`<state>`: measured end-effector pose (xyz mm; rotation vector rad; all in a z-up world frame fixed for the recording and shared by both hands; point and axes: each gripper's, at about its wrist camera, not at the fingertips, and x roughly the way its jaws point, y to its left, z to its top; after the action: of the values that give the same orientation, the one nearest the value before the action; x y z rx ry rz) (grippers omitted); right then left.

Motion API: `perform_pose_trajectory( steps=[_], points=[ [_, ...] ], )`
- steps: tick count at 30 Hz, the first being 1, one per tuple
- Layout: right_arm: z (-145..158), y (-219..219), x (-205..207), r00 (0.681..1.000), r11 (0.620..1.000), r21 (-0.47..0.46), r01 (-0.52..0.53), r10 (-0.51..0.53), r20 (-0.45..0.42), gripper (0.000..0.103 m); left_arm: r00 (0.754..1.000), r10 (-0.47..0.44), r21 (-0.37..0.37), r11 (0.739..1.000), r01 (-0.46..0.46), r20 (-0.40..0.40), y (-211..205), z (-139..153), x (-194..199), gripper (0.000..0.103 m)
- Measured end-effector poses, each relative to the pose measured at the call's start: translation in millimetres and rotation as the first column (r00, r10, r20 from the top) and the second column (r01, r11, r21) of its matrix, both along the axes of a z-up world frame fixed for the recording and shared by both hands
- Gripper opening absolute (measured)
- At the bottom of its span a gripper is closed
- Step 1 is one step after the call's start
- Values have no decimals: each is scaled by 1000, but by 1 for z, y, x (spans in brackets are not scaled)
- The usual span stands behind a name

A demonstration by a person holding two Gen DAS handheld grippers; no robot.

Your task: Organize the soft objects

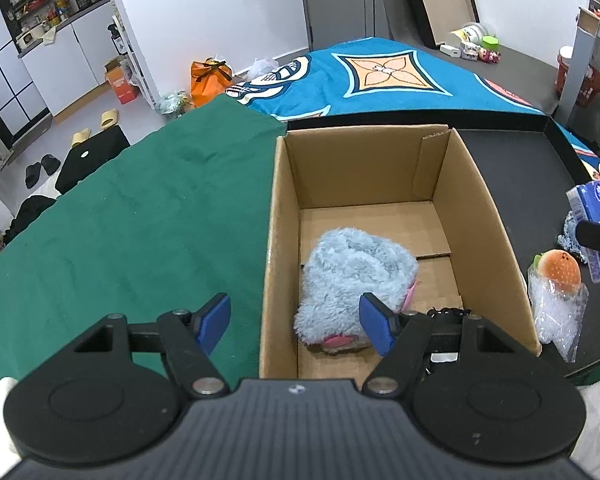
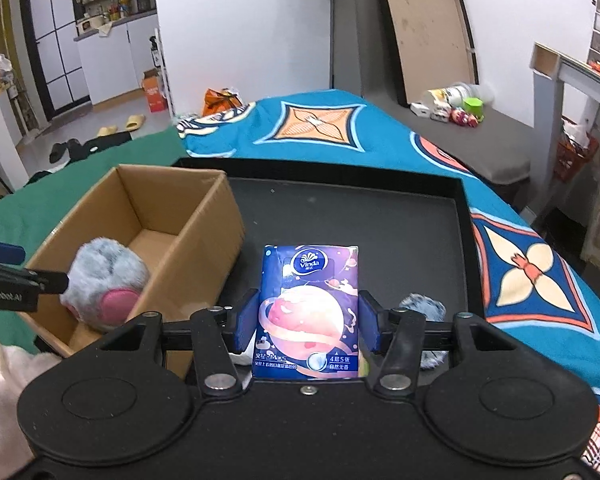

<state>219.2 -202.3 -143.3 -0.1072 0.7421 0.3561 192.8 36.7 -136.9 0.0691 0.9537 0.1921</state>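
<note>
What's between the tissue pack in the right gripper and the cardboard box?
Nothing visible. The tissue pack sits clamped in the right gripper; only bare black tray separates it from the open-topped cardboard box.

Cardboard box [image 1: 284, 216]: matt brown corrugated board. Inside it, plush toy [image 1: 356, 276]: shaggy blue-grey fleece. Right of box, tissue pack [image 2: 308, 308]: glossy printed plastic film.

One cardboard box [image 1: 380, 184] stands open. There are two fluffy blue plush toys: one [image 1: 356, 276] inside the box, another [image 2: 424, 306] lying on the one black tray [image 2: 380, 208]. One tissue pack [image 2: 308, 304] is in view, one burger toy [image 1: 558, 270], and one clear plastic bag [image 1: 556, 316] under it. Two hand-held grippers show, the left [image 1: 296, 320] and the right [image 2: 306, 322].
</note>
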Motion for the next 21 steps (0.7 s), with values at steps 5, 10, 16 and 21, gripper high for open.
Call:
perform_pose_trajectory(
  steps=[5,10,16,21],
  points=[
    [8,14,0,999,999,20,-28,28,26,50,1000,9,-12,1000,-8,16,4,0,-3,69],
    [15,27,0,998,998,25,-51,49,48,50,1000,13,-34,999,-13,21,11,0,-6,66],
    [20,44,-1,995,997,28,-75,74,63,51,999,16,-49,999,-14,36,15,-2,-8,62],
    [24,60,-1,991,993,36,-111,108,78,51,999,16,-68,998,-14,35,20,-6,-9,51]
  ],
)
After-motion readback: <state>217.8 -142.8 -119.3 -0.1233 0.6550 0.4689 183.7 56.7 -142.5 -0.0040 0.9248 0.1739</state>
